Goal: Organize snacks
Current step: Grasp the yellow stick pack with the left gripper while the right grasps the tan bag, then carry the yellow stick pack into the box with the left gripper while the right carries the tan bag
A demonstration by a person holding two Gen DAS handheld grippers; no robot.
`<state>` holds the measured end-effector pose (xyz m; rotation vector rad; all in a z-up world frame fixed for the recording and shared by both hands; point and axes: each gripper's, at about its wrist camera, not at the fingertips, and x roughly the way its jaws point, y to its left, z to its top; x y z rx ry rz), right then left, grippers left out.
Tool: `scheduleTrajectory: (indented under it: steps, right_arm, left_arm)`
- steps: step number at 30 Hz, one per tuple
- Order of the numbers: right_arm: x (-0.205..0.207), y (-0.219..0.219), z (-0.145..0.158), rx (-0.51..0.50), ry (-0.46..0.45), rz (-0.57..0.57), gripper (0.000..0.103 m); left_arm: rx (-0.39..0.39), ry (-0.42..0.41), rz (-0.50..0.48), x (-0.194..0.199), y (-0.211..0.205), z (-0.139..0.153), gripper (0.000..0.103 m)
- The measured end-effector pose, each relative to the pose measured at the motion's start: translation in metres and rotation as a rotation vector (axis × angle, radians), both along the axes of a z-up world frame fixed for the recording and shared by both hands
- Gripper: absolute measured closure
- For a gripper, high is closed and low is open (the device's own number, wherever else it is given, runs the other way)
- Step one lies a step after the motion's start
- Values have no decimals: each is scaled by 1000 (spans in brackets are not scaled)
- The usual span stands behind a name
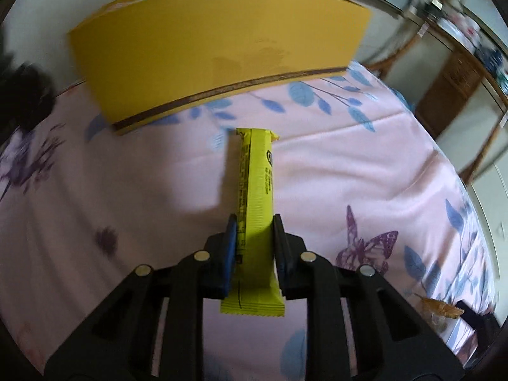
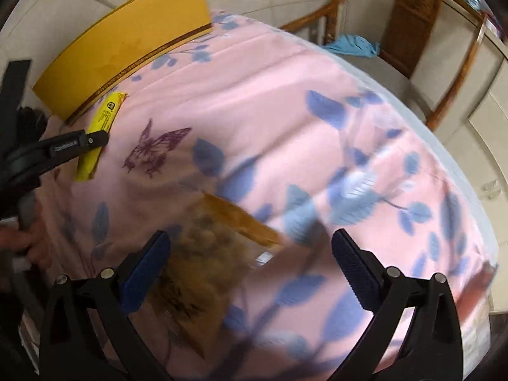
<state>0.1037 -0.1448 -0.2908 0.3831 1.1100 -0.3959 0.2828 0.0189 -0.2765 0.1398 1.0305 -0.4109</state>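
Item one, yellow snack bar (image 1: 255, 209): long foil-wrapped stick, lying lengthwise on the pink flowered bedspread (image 1: 349, 165), its near third caught between the blue pads of the left gripper (image 1: 254, 238), which is clamped on its sides; the far crimped end points straight ahead of the fingers toward item two. Item two, yellow cardboard box (image 1: 216, 47): stands just beyond the bar's far tip, broad face toward the gripper, its open top not visible from here, so the contents cannot be told. Item three, brown snack packet (image 2: 206, 254): flat pouch, partly clear, blurred in the right wrist view, lying on the bedspread directly ahead of and below the right gripper (image 2: 250, 273), whose jaws stand wide apart, one pad at the packet's left edge, the other well to its right, neither pressing it. The same packet shows at the lower right edge of the left wrist view. Surroundings: wooden-framed furniture and pale cabinets past the far side of the bed; a hand grips the left tool at the left border of the right view. Step in hand, by judgement: grasp made on the bar, pickup of the packet being lined up. Next move likely calls for lifting the bar clear and carrying it over the box rim, while the right jaws centre on the packet and close.
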Motion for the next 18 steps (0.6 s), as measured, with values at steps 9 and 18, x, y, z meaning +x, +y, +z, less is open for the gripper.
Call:
scheduleTrajectory:
  steps: [9, 18]
  right_arm:
    - [11, 51, -9, -164, 10, 164, 1]
    - [10, 20, 13, -92, -8, 256, 66]
  left_arm:
    - [1, -52, 193, -22, 42, 33, 82]
    - [-95, -199, 181, -62, 48, 101, 82]
